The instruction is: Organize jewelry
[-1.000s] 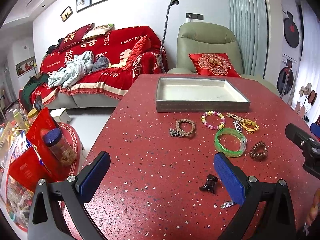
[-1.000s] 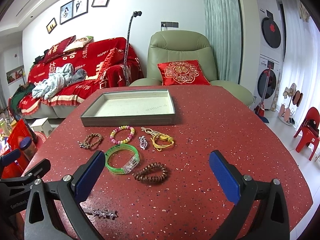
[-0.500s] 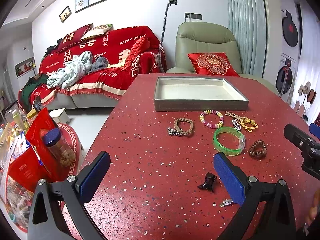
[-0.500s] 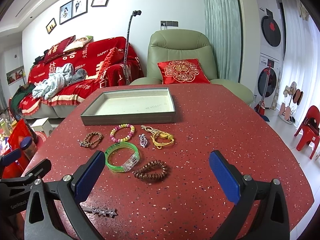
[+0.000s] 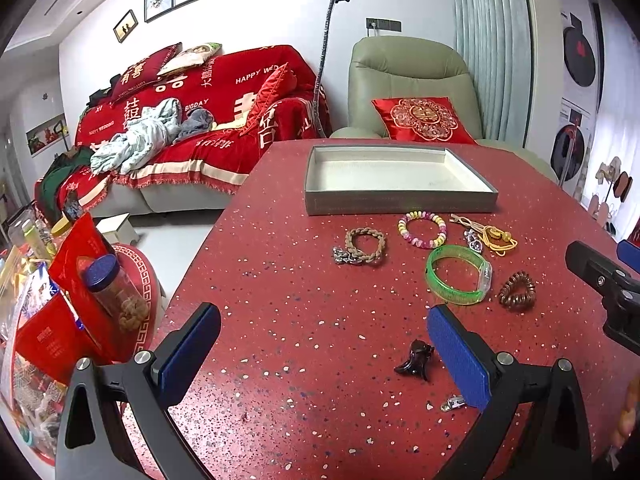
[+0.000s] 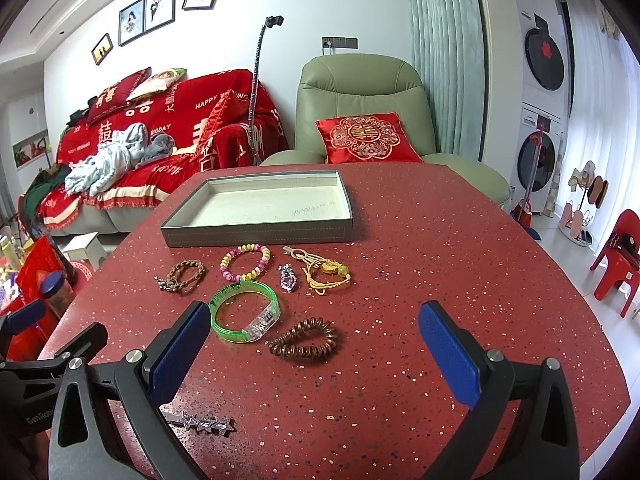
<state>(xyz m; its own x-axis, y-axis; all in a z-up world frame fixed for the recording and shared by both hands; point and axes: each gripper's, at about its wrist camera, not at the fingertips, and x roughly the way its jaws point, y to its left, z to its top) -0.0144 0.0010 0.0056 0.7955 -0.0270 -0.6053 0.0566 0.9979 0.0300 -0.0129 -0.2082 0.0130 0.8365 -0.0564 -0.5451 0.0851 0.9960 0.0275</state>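
Almost nothing has changed over the last second: both views have crept only slightly, and every piece lies where it lay. My left gripper point(image 5: 320, 344) still hangs over the near part of the red table point(image 6: 460, 248), jaws spread wide, nothing between them; my right gripper point(image 6: 314, 344) is the same, wide open and empty. The grey tray point(image 6: 260, 236) at the far side holds nothing yet. In front of it lie the braided bracelet point(image 6: 182, 276), the beaded bracelet point(image 6: 245, 262), the purple pendant point(image 6: 288, 280) and the yellow cord piece point(image 6: 328, 274). Nearer me are the green bangle point(image 6: 246, 316) and the brown coil hair tie point(image 6: 304, 338), just beside each other. The dark claw clip point(image 5: 416, 360) sits by my left gripper's right finger, and the star hair clip point(image 6: 204, 422) lies nearest. I judge sorting has not started; the coil tie looks the right gripper's easiest first grab.
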